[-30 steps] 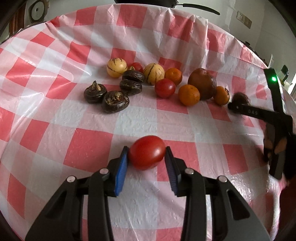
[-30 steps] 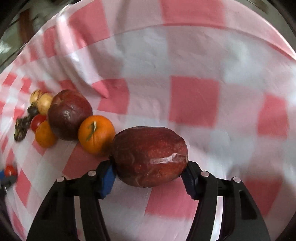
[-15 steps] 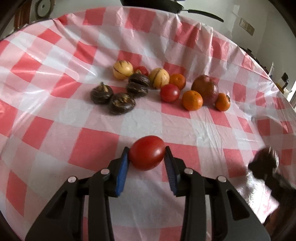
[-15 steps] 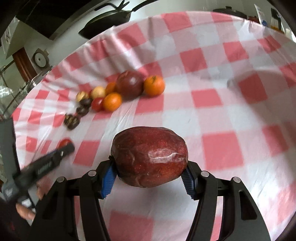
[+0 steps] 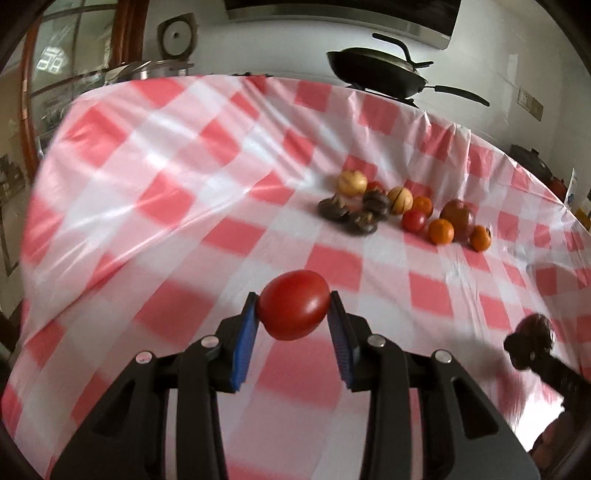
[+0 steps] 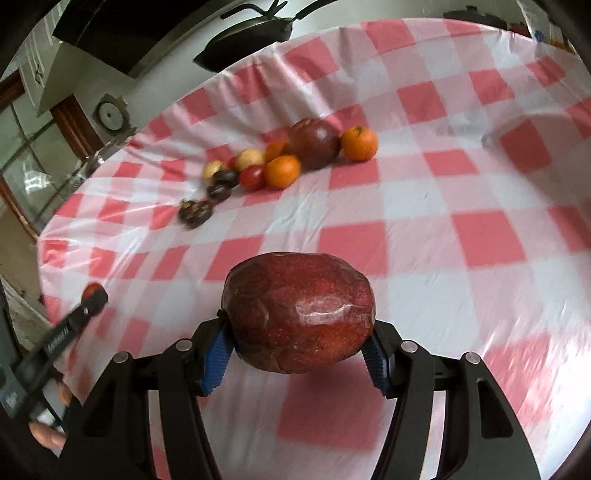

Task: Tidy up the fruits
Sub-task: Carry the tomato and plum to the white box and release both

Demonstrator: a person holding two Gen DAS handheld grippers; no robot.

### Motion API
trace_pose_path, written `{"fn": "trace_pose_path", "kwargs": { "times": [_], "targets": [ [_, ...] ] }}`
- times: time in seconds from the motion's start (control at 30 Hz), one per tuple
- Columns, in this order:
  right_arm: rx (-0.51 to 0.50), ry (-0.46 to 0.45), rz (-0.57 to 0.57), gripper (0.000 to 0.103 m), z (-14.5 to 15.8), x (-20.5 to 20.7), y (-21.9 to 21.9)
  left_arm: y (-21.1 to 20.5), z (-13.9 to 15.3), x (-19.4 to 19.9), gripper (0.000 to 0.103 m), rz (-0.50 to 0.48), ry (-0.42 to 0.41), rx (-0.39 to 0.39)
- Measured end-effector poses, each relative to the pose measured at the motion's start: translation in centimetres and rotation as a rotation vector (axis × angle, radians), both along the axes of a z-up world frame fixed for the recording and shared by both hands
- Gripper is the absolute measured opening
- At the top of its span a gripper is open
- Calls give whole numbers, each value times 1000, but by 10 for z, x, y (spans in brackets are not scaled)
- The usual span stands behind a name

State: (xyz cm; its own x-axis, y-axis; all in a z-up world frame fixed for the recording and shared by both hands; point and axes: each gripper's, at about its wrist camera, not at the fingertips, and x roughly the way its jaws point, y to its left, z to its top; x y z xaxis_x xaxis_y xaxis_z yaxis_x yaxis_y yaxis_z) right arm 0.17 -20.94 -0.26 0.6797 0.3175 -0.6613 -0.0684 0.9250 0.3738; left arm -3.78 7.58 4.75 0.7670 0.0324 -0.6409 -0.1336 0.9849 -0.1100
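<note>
My left gripper [image 5: 293,308] is shut on a red tomato [image 5: 293,304], held above the checked tablecloth [image 5: 166,206]. My right gripper [image 6: 299,328] is shut on a large dark red apple [image 6: 299,314], also lifted off the cloth. Far back lies a cluster of fruit: a second dark red apple [image 6: 313,143], oranges [image 6: 359,143], a small tomato [image 6: 252,176], pale yellow striped fruits [image 5: 352,182] and dark brown water chestnuts [image 5: 334,210]. Each gripper shows at the edge of the other view: the right gripper [image 5: 532,339] and the left gripper [image 6: 92,293].
A black wok [image 5: 376,72] stands beyond the table's far edge, with a round gauge [image 5: 176,35] and glass doors at the left. Fingers of a hand [image 6: 46,437] show at the lower left of the right wrist view. The table's left edge drops away.
Both grippers have pulled back and up from the fruit cluster, carrying the tomato and the apple. The cluster now looks smaller and farther. The left view has swung, showing the wall and wok.
</note>
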Motion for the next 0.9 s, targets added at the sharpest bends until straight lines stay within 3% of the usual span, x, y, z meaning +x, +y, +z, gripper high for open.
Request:
{"fn": "trace_pose_path", "kwargs": {
  "times": [0.13,0.27,0.5,0.9],
  "targets": [
    [5,6,50,60,0,-26,20,15,-3,-36,38,-16,40,11],
    [-1,15,85,60,0,-48,37,27,3,-71,38,-22,29,50],
    [-44,20,180,60,-1,-79,74,55,-10,-113,38,-5,68,34],
    [-130,-53,431,60,8,-125,165,134,-20,-187,38,155,52,90]
  ]
}}
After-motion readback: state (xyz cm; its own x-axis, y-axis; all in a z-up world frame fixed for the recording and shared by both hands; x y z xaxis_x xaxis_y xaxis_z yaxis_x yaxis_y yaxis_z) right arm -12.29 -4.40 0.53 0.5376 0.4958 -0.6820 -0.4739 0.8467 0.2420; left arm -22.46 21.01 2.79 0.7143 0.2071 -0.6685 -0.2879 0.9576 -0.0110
